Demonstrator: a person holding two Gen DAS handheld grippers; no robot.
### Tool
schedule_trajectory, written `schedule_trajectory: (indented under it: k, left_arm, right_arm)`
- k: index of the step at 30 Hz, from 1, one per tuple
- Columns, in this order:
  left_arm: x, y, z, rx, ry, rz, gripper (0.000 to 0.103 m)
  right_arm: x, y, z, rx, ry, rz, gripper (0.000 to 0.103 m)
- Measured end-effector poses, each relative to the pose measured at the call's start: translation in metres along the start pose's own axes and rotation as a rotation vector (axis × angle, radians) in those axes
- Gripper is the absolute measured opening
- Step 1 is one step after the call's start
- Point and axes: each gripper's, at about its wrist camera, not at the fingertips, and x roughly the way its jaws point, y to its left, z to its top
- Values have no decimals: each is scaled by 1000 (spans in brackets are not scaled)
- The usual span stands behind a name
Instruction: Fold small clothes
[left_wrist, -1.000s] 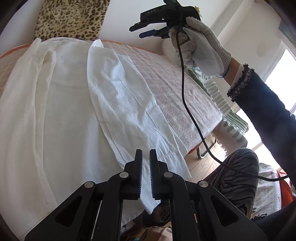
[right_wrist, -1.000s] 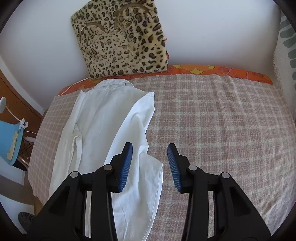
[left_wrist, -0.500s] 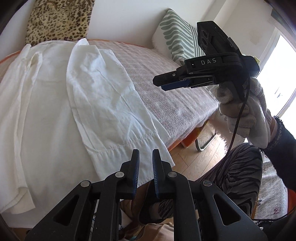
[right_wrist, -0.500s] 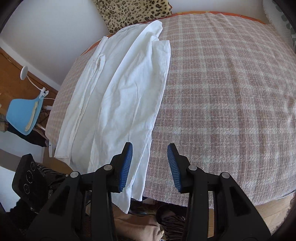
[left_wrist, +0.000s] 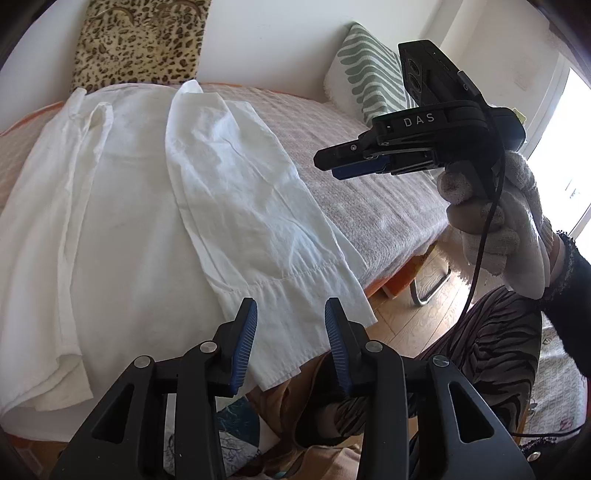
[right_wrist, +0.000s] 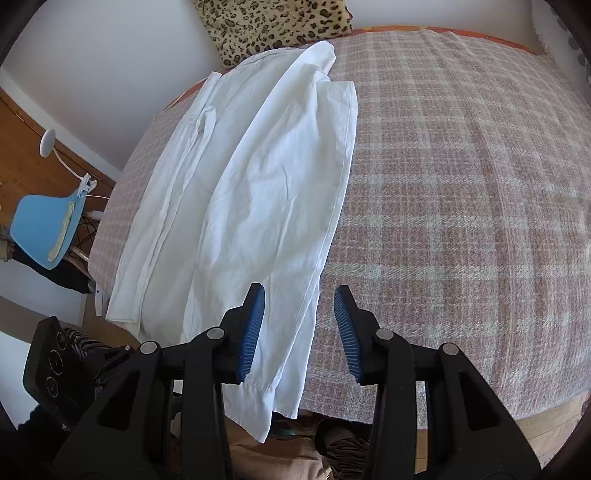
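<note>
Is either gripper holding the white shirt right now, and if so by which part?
Nothing is held. The left gripper, whose jaws have just been opening, stands open above the white shirt hem; the right gripper is open too, empty.

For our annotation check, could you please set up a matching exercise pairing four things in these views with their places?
Things:
1. white shirt
2. leopard-print cushion
3. green-striped pillow
4. blue chair

Places:
A. on the floor beside the bed
B. against the wall, behind the shirt's collar
C. spread on the checked bedspread
D. at the bed's far right corner, in the left wrist view

Pairs: 1-C, 2-B, 3-D, 4-A
</note>
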Motion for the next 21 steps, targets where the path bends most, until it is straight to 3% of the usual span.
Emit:
schedule_trajectory:
  k: [6, 11, 15, 21]
  left_arm:
    - [-2, 18, -1, -88, -8, 3, 37]
    - [1, 24, -1, -117, 1, -7, 37]
    - [5, 29, -2, -150, 12, -30, 40]
    - [3, 28, -4, -176, 13, -47, 40]
  right_arm:
    - [25, -17, 57, 39, -45, -84, 41]
    - [48, -34, 108, 112, -67, -81, 41]
    - [62, -32, 131, 94, -40, -103, 6]
    - [54, -33, 149, 68, -91, -189, 1]
